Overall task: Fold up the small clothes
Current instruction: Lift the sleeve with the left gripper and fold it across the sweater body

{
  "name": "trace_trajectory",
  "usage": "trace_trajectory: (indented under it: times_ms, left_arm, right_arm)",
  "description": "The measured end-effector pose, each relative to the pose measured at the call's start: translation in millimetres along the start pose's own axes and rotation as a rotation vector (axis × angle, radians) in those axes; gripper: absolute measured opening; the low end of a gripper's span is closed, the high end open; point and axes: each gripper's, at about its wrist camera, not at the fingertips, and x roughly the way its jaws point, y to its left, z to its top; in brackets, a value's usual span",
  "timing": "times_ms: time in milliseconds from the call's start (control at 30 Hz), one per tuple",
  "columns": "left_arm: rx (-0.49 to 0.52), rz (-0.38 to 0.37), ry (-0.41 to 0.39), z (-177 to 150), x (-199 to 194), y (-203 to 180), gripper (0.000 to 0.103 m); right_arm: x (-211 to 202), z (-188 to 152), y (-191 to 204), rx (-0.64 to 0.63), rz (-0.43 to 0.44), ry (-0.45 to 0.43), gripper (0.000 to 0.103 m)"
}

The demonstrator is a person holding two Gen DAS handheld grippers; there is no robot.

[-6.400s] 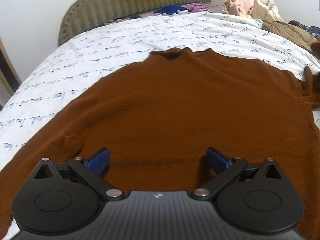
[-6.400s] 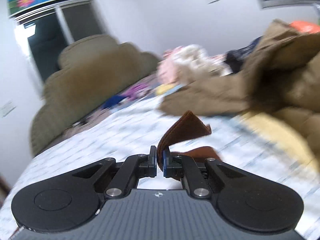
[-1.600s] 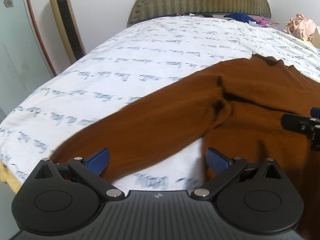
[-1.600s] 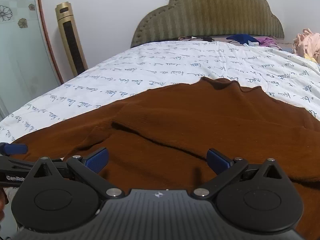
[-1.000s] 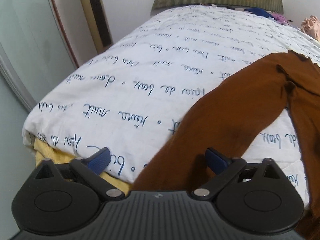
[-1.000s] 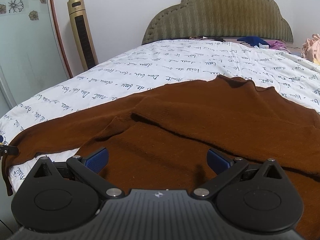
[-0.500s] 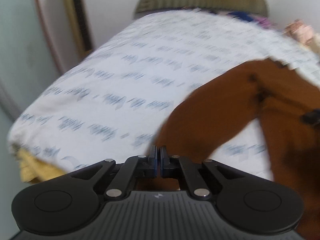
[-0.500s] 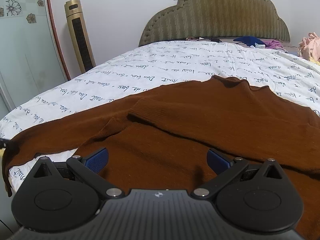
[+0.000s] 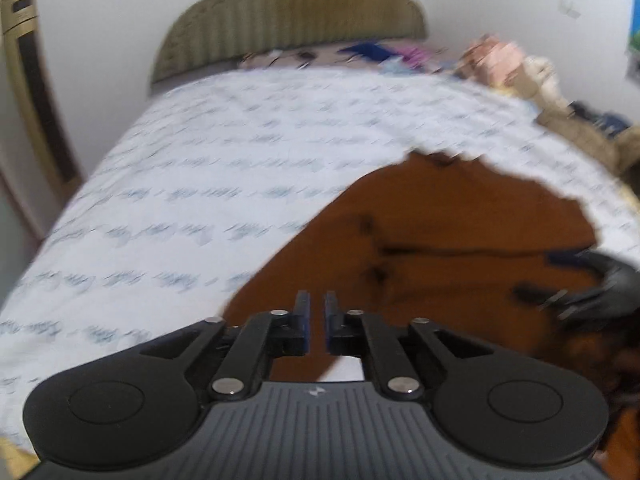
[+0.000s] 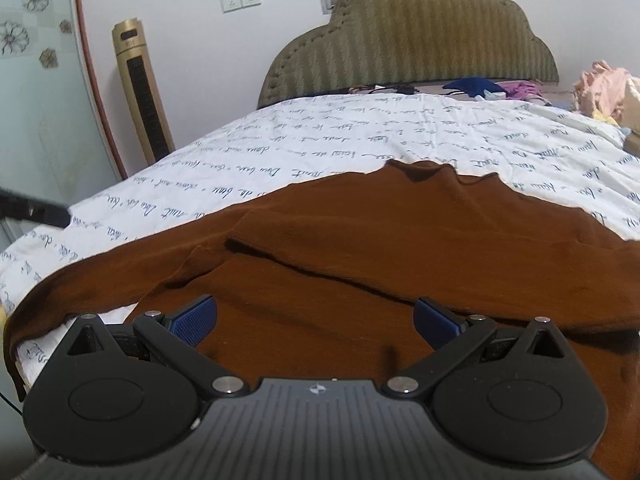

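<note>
the brown sweater [image 10: 400,260] was laid flat on the white script-printed bed cover [image 10: 360,140], with its neckline toward the far headboard [image 10: 420,40] and its hem at the near edge, under the right gripper [image 10: 316,316]. one long sleeve [image 10: 100,276] was stretched out to the left across the cover, and its end hung over the near left corner of the bed. a second layer of brown cloth was folded across the chest, so that a dark crease ran from the left to the right of the body. the jaws of the right gripper were spread wide above the lower body of the sweater, and nothing was held between the blue pads [image 10: 192,320]. the left gripper [image 9: 317,312] was pointed down over the place where the sleeve met the body. its jaws had just been opening and stood a narrow gap apart; brown cloth was seen through the gap, but no cloth was seen pinched between them. the left wrist view was blurred. a gold tower fan [image 10: 140,92] stood at the far left beside the bed, and a pile of clothes [image 10: 604,84] lay at the far right near the headboard.
</note>
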Motion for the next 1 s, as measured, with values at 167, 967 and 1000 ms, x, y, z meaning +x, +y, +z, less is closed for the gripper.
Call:
trace_trajectory:
  times_ms: [167, 967, 1000]
  left_arm:
    - [-0.147, 0.076, 0.008, -41.1, -5.9, 56.0, 0.083]
    - [-0.226, -0.147, 0.052, -43.1, -18.5, 51.3, 0.004]
    - [-0.229, -0.183, 0.037, -33.3, -20.7, 44.1, 0.004]
  right_arm:
    - [3.8, -2.9, -4.7, 0.036, 0.019, 0.006, 0.103]
    - [9.9, -8.0, 29.5, -0.063, 0.039, 0.042, 0.103]
    - [9.5, -8.0, 30.3, -0.067, 0.038, 0.041, 0.103]
